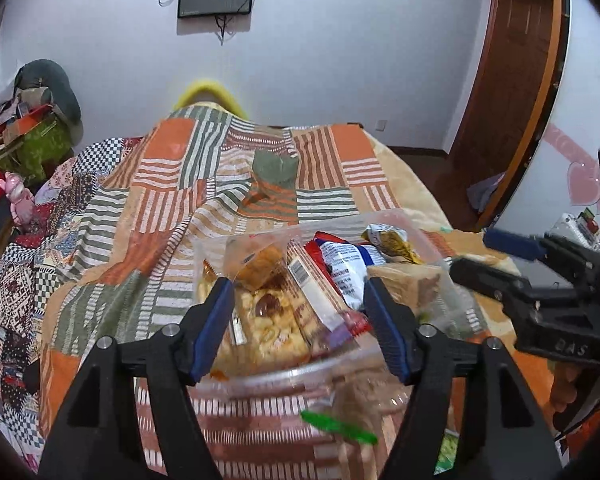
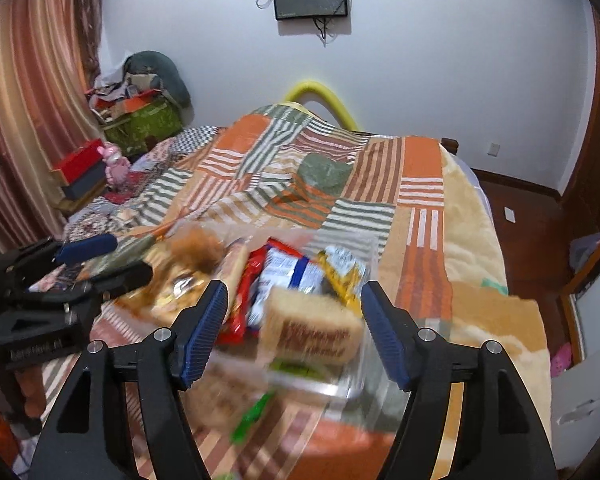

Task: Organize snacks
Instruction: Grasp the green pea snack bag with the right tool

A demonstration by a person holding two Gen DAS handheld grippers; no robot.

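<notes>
Snacks [image 1: 300, 280] in (seemingly clear) tub [image 1: 452, 280]

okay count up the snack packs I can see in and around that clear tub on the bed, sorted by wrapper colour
In the clear tub on the bedspread; blur makes this approximate.
Red wrapper: 1
White-and-blue packet: 1
Yellow packet: 1
Clear-wrapped pastries and nut bar: 2
Tan pack: 1
Green wrapper, outside the tub: 1
Total: 7

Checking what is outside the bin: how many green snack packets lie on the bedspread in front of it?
1. A green packet lies on the bedspread just in front of the clear bin, seen below both open claws. Others may be hidden behind the bin.
</notes>
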